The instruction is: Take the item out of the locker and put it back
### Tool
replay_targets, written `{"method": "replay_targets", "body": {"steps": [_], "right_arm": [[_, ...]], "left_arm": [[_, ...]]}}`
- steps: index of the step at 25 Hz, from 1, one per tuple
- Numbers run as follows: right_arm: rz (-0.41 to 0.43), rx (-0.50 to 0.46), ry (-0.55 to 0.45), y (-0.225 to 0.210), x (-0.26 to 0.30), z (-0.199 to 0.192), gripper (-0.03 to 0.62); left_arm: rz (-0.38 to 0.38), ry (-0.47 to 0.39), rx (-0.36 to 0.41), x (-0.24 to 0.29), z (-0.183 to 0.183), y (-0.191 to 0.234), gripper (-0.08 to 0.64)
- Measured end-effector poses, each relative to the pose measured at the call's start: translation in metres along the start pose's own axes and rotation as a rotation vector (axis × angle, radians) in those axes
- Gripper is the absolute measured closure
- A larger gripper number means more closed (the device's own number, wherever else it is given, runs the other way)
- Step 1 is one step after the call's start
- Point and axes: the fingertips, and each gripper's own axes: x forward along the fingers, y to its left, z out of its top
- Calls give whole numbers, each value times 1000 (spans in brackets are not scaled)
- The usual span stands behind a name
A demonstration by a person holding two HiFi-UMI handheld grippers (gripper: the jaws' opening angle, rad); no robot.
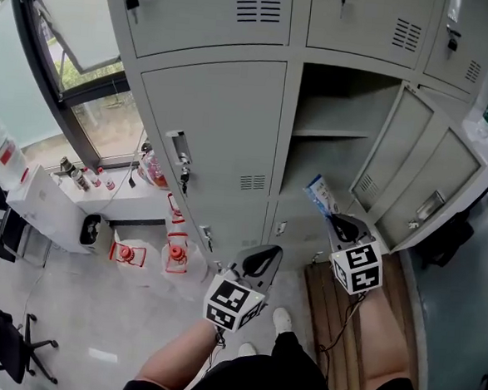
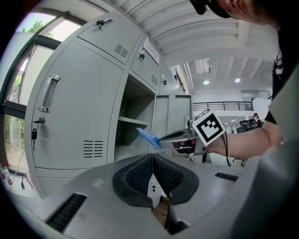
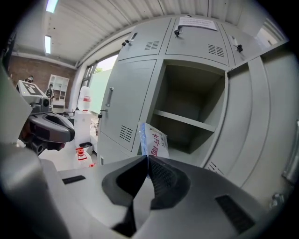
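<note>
The right tool (image 1: 342, 228) is clamped on the lower edge of a blue-and-white packet (image 1: 320, 194). In the head view the packet juts from the tool's tips toward 11 o'clock, its long axis aimed into the open locker (image 1: 342, 97) compartment at 12 o'clock, under the shelf (image 1: 327, 133). The packet is held in the air at the compartment's mouth. The left tool (image 1: 263, 260), jaws together and empty, sits farther back at 7 o'clock of the right tool.

A flat blue-and-white plastic packet (image 1: 320, 194) with red print is standing on edge at the mouth of the grey metal locker (image 1: 207, 129), its lower end being pinched by the right gripper (image 1: 334, 217). The open compartment (image 1: 343, 93), with one shelf (image 1: 332, 133), is lying at the packet's 12 o'clock. Its door (image 1: 432, 182) is hanging wide open at 3 o'clock.
</note>
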Motion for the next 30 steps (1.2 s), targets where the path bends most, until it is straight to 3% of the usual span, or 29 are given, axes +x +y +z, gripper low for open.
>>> {"method": "replay_targets", "body": {"steps": [11,24,30], "right_arm": [[51,-110,53,-40,77,2,528],[99,-212,167,-80,165,-27,528],[114,-436,213,-81,191,-35,528]], "left_arm": [[44,11,0,50,8,23,543],[76,37,-15,113,1,50,543],[94,40,-31,124,0,63,543]]}}
